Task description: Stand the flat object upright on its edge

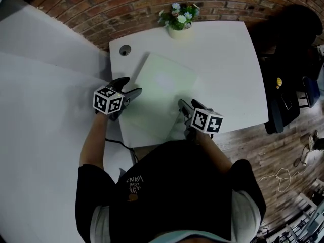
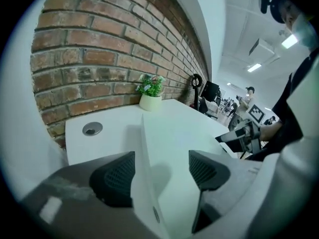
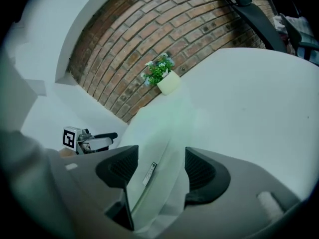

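Barely begun: at left, left gripper (image 1: 130,86) with jaws spread wide astride the left edge of the white flat panel (image 1: 162,92), pinching nothing; panel seemingly lying flat on the white table (image 1: 228,59), not yet raised; at right, right gripper (image 1: 187,105) likewise parted around the near right edge, pads clear of it; left to do, probably: clamp, tip up, balance on edge

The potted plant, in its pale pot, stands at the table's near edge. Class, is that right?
No: the potted plant, in its pale pot, stands at the table's far edge, by the brick wall, as the head view shows.
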`<action>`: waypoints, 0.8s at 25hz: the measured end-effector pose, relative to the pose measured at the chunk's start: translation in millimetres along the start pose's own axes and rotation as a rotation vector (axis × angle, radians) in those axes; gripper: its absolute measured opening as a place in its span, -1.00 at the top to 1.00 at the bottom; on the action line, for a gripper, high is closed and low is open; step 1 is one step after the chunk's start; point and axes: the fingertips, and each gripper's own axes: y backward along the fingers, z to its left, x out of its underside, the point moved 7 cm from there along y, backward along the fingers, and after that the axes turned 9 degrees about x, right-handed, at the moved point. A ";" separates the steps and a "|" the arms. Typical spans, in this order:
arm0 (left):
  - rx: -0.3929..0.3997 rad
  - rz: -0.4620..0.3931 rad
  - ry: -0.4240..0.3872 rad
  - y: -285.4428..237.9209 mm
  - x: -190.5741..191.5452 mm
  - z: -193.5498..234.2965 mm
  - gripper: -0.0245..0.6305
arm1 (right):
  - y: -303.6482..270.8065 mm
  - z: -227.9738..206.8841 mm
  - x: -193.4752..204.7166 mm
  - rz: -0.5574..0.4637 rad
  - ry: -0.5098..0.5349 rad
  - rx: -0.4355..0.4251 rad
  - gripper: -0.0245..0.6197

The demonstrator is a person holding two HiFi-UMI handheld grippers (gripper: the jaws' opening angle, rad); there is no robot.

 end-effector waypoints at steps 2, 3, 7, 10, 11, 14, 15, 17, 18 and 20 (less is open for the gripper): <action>0.015 0.028 0.012 -3.7 0.7 4.1 -0.11 | -5.1 -0.8 0.8 0.013 -0.004 0.005 0.04; 0.020 0.042 0.015 -5.4 1.3 5.6 -0.11 | -7.1 -0.8 1.3 0.018 -0.002 0.007 0.04; 0.060 0.111 0.030 -15.5 6.4 8.6 -0.11 | -12.9 -1.9 2.0 0.036 0.002 0.019 0.04; 0.103 0.157 0.057 -23.5 8.8 10.1 -0.11 | -17.8 -1.8 2.2 0.054 0.000 0.017 0.04; 0.114 0.160 0.072 -25.8 8.5 11.0 -0.11 | -19.0 -1.6 2.3 0.060 -0.002 0.014 0.04; 0.141 0.165 0.113 -31.6 8.0 13.9 -0.11 | -22.6 -1.9 2.9 0.077 -0.017 0.009 0.04; 0.149 0.173 0.119 -33.3 8.5 14.7 -0.11 | -24.1 -2.2 2.9 0.083 -0.023 0.007 0.04; 0.167 0.188 0.131 -36.3 9.5 15.7 -0.11 | -26.9 -2.6 2.6 0.093 -0.034 0.007 0.02; 0.175 0.194 0.140 -37.4 9.8 16.1 -0.11 | -27.8 -2.8 2.3 0.098 -0.039 0.007 0.00; 0.189 0.204 0.154 -38.7 10.1 17.0 -0.11 | -29.2 -2.4 1.9 0.108 -0.050 0.000 -0.01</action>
